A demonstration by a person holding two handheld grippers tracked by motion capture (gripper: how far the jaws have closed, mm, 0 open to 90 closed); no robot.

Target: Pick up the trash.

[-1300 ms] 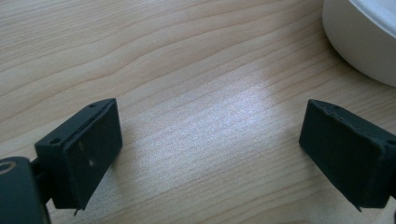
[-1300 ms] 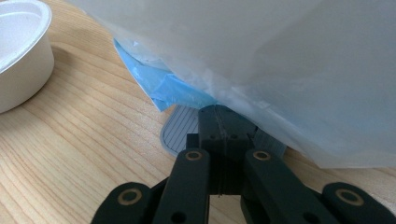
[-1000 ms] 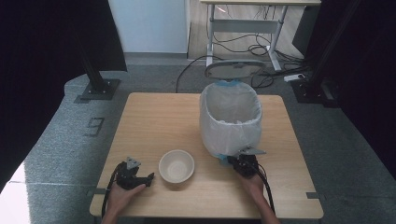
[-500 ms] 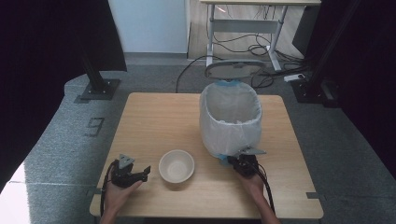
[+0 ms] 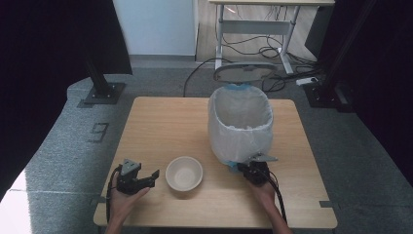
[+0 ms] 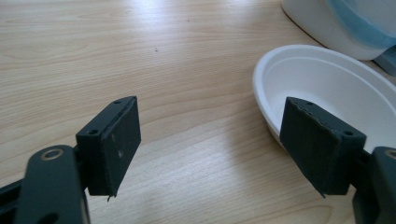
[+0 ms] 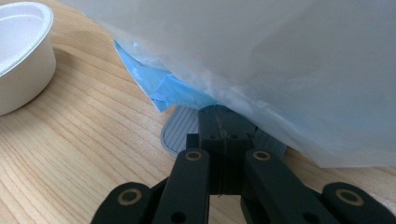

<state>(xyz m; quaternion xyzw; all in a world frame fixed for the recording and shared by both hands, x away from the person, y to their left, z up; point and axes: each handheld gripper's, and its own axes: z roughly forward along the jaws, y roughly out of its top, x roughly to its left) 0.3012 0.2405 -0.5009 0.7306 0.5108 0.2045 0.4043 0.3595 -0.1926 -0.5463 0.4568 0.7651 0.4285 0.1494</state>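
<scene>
On the wooden table the biggest thing is the pedal bin, lined with a white bag over a blue one, and its lid stands up at the back, so the mouth is already open. That part of the job looks done. The right gripper sits at the bin's foot with its jaws clenched together, pressed down on the grey pedal; nothing lies between the pads.

Next in size is the white bowl, which rests on the table near the front edge, just left of the bin and apart from it. It looks empty, and it has not been picked up.

The left gripper hovers just left of the bowl with its jaws spread; they have just been closing a little, with nothing between them. Its right pad is near the bowl's rim.

What I judge is left: grasp the bowl, carry it over the open bin, drop it in, then let the pedal up.
</scene>
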